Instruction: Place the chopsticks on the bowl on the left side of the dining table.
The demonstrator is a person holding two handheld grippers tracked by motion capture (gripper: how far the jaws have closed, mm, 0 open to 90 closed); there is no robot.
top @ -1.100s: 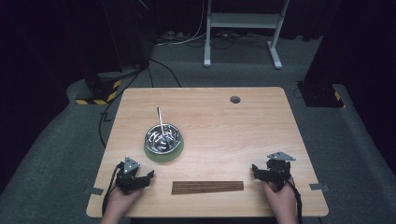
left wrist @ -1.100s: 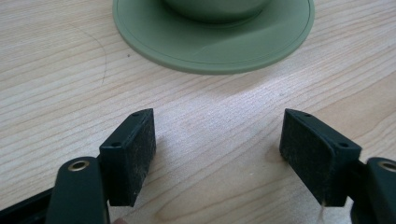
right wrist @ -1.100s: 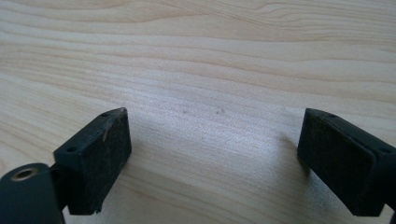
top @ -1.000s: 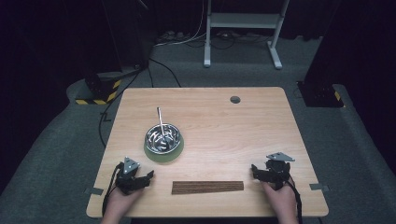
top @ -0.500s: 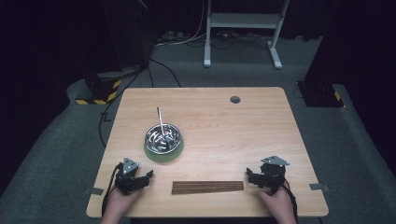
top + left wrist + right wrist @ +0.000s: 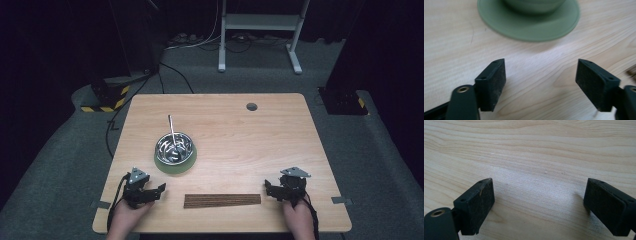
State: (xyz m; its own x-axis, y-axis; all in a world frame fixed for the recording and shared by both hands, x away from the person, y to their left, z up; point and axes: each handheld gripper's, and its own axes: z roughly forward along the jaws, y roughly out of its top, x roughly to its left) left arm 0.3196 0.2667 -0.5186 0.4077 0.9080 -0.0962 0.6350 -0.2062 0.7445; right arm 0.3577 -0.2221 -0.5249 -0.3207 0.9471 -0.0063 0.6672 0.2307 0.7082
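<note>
From above, the bundle of brown sticks (image 6: 222,200) lies flat between my left gripper (image 6: 159,190) and my right gripper (image 6: 269,189), long axis running left to right, on the wooden table (image 6: 260,145); grey carpet surrounds it. In the left gripper view my jaws, which have just been opening, stand wide on nothing, near a green saucer (image 6: 529,22). In the right gripper view they gape over bare wood.

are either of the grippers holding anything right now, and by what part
Nothing is held. The left gripper and the right gripper both stand open over bare table, with nothing between their jaws.
</note>
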